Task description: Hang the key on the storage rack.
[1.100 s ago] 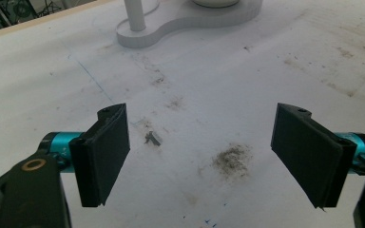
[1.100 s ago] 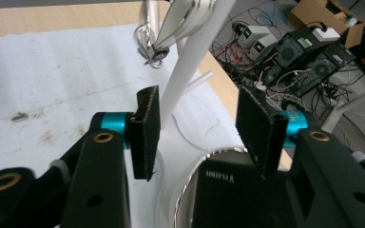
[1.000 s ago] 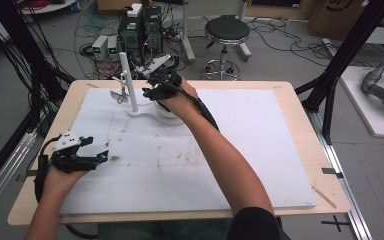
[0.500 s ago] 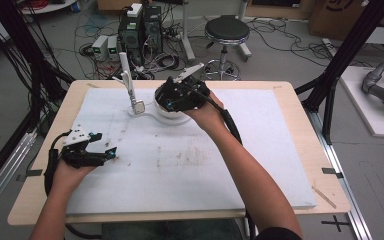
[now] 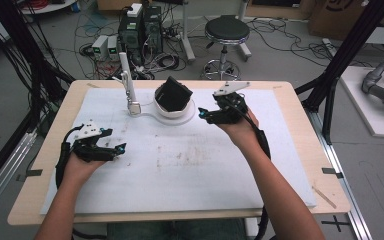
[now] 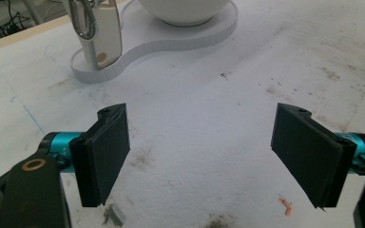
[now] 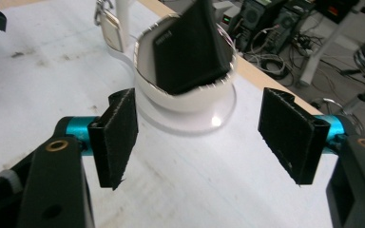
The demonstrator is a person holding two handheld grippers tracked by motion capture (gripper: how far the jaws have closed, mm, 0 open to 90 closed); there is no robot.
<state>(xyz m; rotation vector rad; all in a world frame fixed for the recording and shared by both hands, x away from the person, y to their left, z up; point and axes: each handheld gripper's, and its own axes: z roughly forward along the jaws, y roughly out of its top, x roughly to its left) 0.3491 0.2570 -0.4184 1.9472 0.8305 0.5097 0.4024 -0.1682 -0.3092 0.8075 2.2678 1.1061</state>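
we read the work in hand as placing the black block (image 5: pixel 173 94) into the white bowl (image 5: pixel 176 111), and we judge that step done: the block sits tilted inside the bowl, leaning on the rim with its upper part standing above it, and no gripper touches it. in the right gripper view the block (image 7: pixel 190 47) rests in the bowl (image 7: pixel 185 102) just ahead of the two pads. the right gripper (image 5: pixel 206 115) is just to the right of the bowl, near it but apart from it; its jaws have just been opening, they now stand wide apart, and nothing lies between them. the left gripper (image 5: pixel 118 148) hovers low over the white mat (image 5: pixel 205 170) at the left side of the table (image 5: pixel 300 107), well apart from the bowl, with its jaws also spread wide and empty, as the left gripper view confirms with bare mat between the pads. the bowl stands on a flat white base (image 5: pixel 152 117) that also carries an upright white post (image 5: pixel 128 85); a small tag on a metal clip (image 6: pixel 97 33) hangs at the foot of the post, untouched. what remains, in our judgement, is little: moving the right gripper clear of the bowl, and possibly settling the block lower if it must lie flat, since it is now propped at an angle. we cannot tell from these views whether the tag on the post belongs to a further step.
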